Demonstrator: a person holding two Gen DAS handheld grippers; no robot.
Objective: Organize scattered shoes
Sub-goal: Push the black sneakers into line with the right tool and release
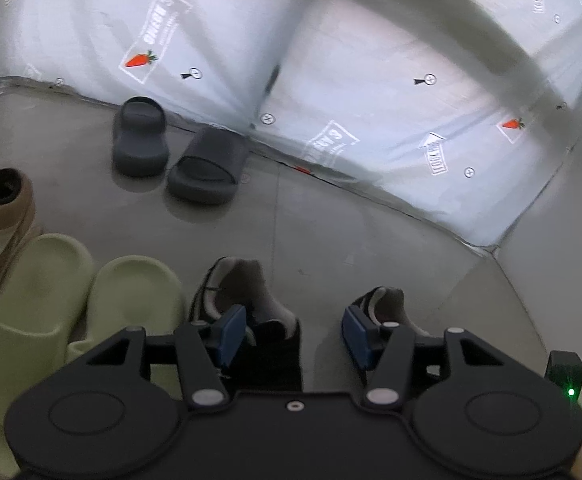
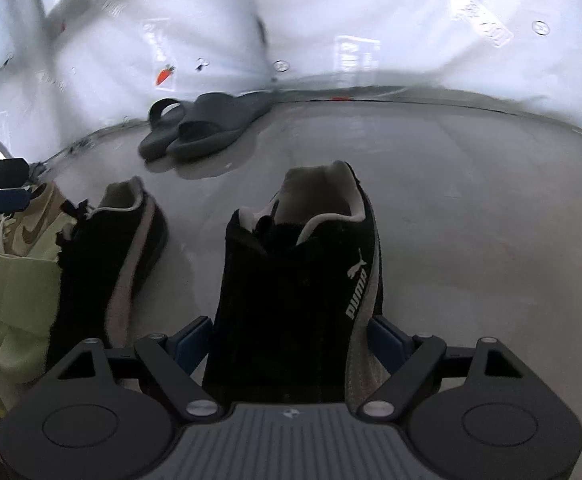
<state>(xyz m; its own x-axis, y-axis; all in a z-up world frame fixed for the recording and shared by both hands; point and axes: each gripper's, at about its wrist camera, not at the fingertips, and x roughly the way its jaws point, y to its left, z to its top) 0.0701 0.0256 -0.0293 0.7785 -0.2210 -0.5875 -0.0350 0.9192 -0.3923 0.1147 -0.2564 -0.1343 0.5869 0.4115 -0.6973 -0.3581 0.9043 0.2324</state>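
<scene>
Right claw [image 2: 291, 344] straddles the black sneaker [image 2: 303, 280], pads flanking its toe, grip unclear. Long axis runs away toward upper frame; its mate [image 2: 107, 264] sits lower left. Left claw [image 1: 295, 332] open, empty.

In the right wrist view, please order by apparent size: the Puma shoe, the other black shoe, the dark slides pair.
1. Puma shoe, nearest the camera.
2. Other black shoe.
3. Dark slides pair, farthest, so true size is unsure.

Left claw [image 1: 295, 336] half open, tilted down; right claw [image 2: 291, 344] spread wide, tilted down
</scene>
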